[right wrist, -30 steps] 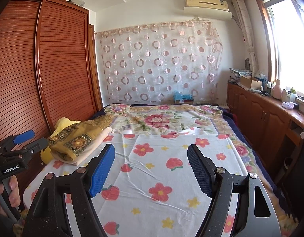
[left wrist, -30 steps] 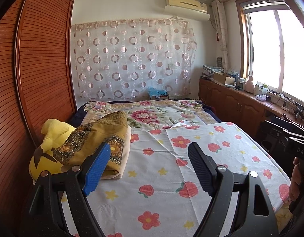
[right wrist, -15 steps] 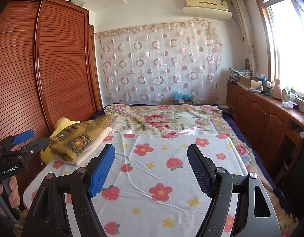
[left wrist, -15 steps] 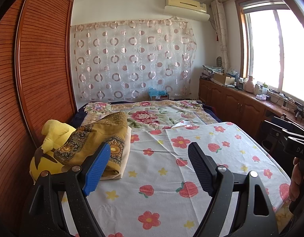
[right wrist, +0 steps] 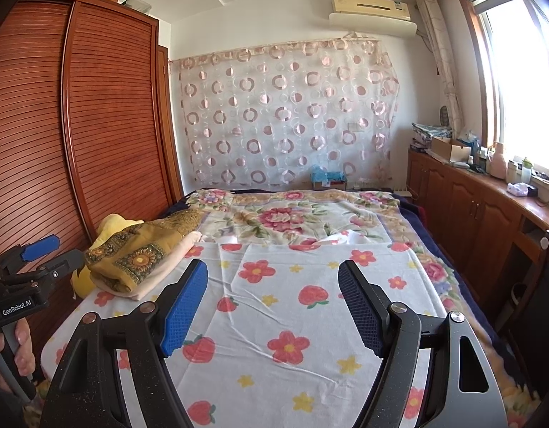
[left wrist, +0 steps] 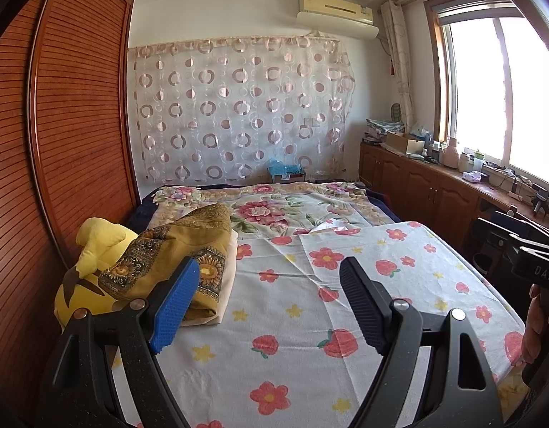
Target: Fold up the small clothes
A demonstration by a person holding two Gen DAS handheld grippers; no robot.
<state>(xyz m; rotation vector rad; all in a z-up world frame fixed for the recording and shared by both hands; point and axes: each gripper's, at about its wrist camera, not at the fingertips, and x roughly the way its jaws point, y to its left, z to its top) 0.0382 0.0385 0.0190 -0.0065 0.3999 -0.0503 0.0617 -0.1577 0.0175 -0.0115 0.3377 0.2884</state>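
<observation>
Mustard folded cloth point(left wrist: 174, 249) atop cream one, beside yellow plush toy point(left wrist: 92, 246) on flowered bedsheet point(left wrist: 292, 321)

Glossy slatted wood wardrobe point(right wrist: 106, 135); matt cotton floral sheet point(right wrist: 292, 314); sheer curtain point(right wrist: 288, 114).

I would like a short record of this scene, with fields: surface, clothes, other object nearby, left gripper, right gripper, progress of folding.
surface: bed with a flower-print sheet
clothes: mustard patterned garment on top of a cream one, piled at the left edge of the bed
other object nearby: yellow plush toy, under and behind the pile
left gripper: left gripper open, holds nothing, above the sheet near the pile
right gripper: right gripper open, holds nothing, above the middle of the sheet
progress of folding: no garment is spread out on the sheet yet
</observation>
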